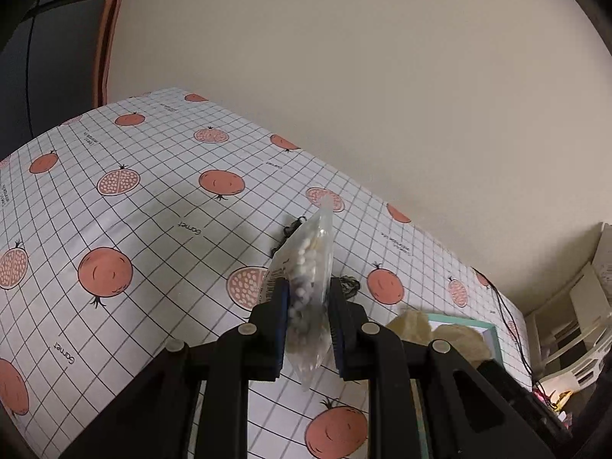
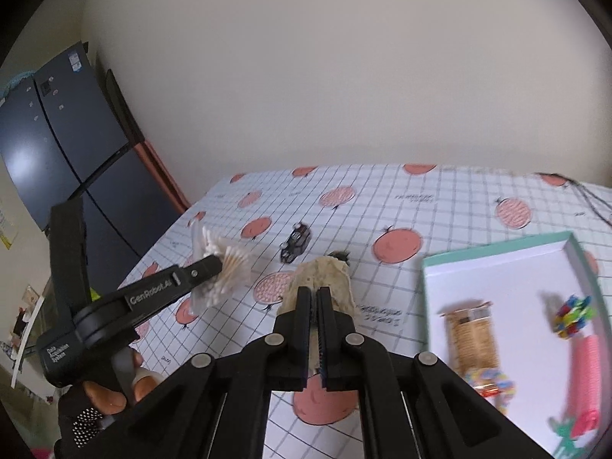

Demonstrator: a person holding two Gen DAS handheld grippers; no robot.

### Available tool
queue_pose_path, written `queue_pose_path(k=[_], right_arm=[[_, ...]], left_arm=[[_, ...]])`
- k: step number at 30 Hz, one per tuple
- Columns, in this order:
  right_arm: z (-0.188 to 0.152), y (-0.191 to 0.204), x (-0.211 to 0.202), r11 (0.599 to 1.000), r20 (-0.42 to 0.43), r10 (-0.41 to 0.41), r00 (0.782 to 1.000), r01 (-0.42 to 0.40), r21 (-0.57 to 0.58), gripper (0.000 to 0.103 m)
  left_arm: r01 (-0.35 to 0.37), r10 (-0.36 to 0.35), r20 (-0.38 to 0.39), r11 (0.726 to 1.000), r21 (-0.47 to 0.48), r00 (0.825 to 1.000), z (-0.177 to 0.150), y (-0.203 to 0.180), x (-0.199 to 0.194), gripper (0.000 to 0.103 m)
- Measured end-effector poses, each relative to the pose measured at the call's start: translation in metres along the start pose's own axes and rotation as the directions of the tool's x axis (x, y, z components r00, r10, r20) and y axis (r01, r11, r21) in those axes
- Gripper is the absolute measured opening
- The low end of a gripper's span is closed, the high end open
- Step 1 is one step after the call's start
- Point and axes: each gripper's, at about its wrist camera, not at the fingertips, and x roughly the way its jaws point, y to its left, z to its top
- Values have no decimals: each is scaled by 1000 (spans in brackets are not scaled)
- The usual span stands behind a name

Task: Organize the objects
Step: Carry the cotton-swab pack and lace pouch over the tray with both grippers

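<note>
My left gripper pinches a clear bag of cotton swabs at mid-body, above the table; light, slippery, crushable. My right gripper clamps a soft beige cloth beside the tray's left edge.

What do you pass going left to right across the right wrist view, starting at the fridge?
Dark fridge → left gripper holding the bag of cotton swabs → small black toy car → beige cloth in the right gripper → teal-rimmed box.
</note>
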Motion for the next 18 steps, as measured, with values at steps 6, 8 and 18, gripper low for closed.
queue_pose_path(k=[6,8,18], right_arm=[[3,-25,-23,998,29,-57,998,57,14,3],[3,-37,-31,997,36,-78,996,77,33,3],[-6,-89,-66,979,59,-175,983,168,113,3]], left_arm=[[25,-25,-1,1000,14,1000,-6,-15,-5,21],[36,-36,-2,999,19,999,-8,-22,-6,21],[115,-112,-39,991,70,993,-32,-71,-2,21]])
